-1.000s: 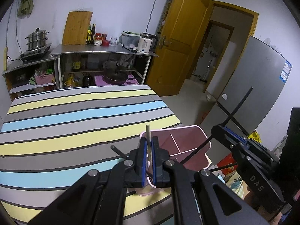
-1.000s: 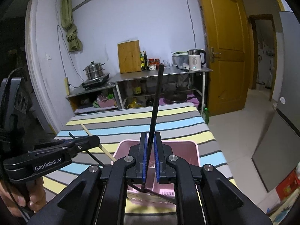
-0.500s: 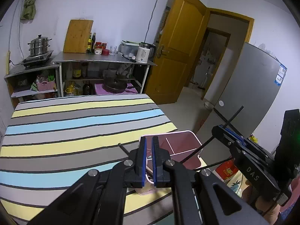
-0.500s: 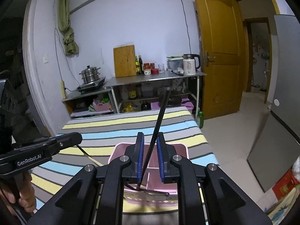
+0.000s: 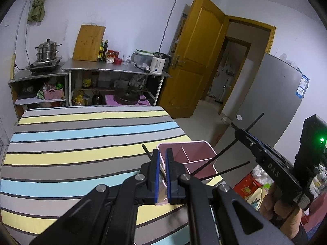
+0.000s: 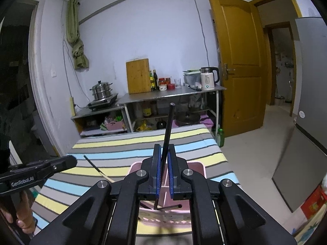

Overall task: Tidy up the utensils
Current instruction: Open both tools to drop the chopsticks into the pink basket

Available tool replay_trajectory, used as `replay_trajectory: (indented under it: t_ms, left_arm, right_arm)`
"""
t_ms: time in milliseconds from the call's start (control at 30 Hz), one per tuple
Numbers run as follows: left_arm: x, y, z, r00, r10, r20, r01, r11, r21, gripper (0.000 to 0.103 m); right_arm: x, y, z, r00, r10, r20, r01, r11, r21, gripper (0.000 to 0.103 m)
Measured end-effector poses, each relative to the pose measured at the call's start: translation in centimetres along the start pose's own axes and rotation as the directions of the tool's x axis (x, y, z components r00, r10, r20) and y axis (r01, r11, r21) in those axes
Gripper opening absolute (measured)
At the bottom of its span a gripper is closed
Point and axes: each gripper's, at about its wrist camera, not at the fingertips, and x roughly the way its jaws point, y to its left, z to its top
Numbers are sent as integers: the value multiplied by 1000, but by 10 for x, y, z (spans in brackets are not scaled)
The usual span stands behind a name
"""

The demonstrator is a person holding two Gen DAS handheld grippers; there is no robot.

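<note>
Low in frame, the right claw (image 6: 163, 169) stands clamped on a black chopstick (image 6: 168, 130) above the pink caddy (image 6: 201, 168); a slack grip could drop it outside.

"DAS" in pale letters on the side of the right gripper (image 5: 241, 135), read in the left wrist view. "GenRobot.AI" in white on the side of the left gripper (image 6: 70, 162), read in the right wrist view. Blue-and-white sticker (image 5: 302, 86) on the grey refrigerator (image 5: 271, 106), print too small to read.
</note>
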Motion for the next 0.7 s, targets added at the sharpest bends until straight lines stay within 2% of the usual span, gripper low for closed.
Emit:
replay_trajectory:
  t_ms: [267, 433, 500, 700]
  left_arm:
    - [-5, 6, -7, 1000, -11, 8, 11, 1000, -14, 6]
    - [-2, 11, -12, 1000, -5, -6, 5, 1000, -30, 6]
    - [-3, 13, -14, 1000, -2, -5, 2, 999, -36, 6]
    - [-13, 20, -23, 1000, 7, 2, -7, 998, -59, 6]
  right_arm:
    - [-1, -5, 8, 999, -2, 42, 1, 1000, 24, 5]
    - [23, -6, -4, 997, 22, -76, -21, 1000, 22, 5]
    - [25, -4, -7, 995, 23, -97, -21, 1000, 16, 5]
    - [7, -1, -6, 999, -2, -51, 1, 1000, -16, 13]
